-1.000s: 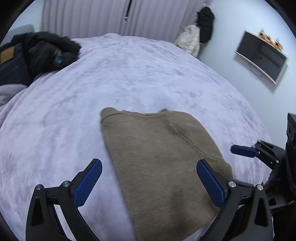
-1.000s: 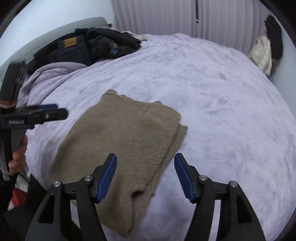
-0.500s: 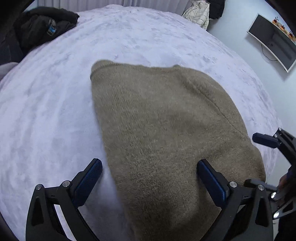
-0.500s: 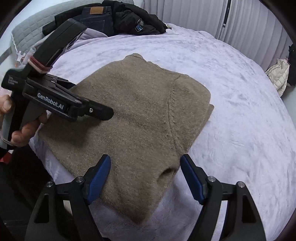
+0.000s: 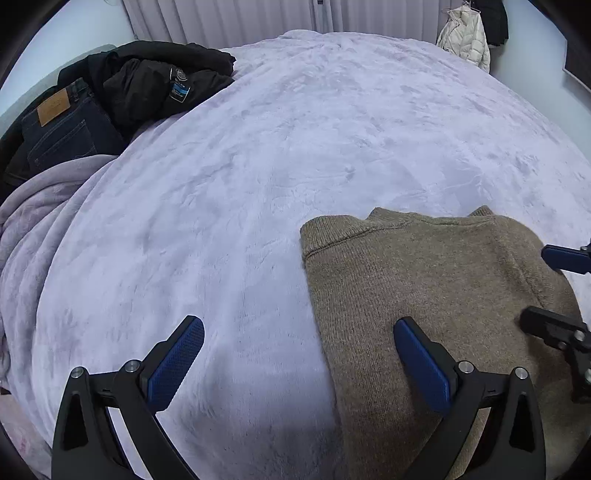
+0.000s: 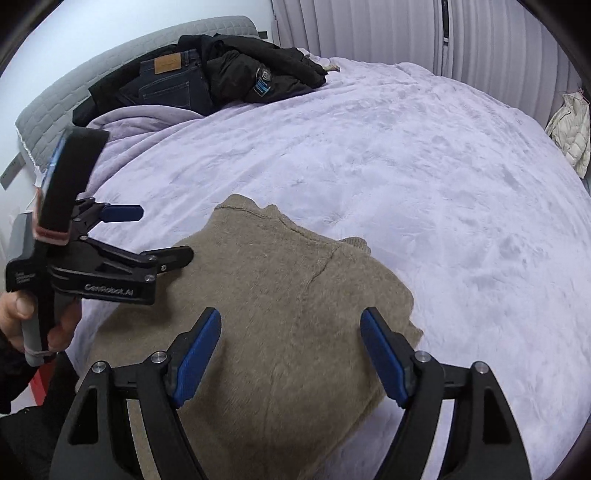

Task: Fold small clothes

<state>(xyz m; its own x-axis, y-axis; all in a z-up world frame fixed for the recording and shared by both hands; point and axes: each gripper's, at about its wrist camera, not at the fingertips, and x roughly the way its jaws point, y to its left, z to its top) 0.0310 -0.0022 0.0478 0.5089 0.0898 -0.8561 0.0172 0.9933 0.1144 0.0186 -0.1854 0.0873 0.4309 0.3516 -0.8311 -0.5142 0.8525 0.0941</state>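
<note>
A tan knitted sweater (image 5: 424, 280) lies folded on the lilac bed cover (image 5: 295, 129), near the front edge. My left gripper (image 5: 298, 325) is open and straddles the sweater's left edge, one pad over bare cover and one over the knit. In the right wrist view the same gripper (image 6: 162, 233) hovers at the sweater's (image 6: 280, 280) left side, held by a hand (image 6: 18, 306). My right gripper (image 6: 291, 315) is open just above the sweater's near right part, with nothing pinched. Its tips (image 5: 536, 285) show at the right edge of the left wrist view.
A black jacket (image 5: 159, 81) and dark jeans (image 5: 62, 129) are piled at the back left against a grey headboard (image 6: 110, 66). A bunched lilac blanket (image 5: 33, 229) lies at the left. A white puffer jacket (image 5: 465, 33) hangs by the far wall.
The left gripper has swung leftward and down, so the sweater now sits right of its jaws. The right gripper moved in over the sweater with its jaws a little wider. The sweater stayed put.
</note>
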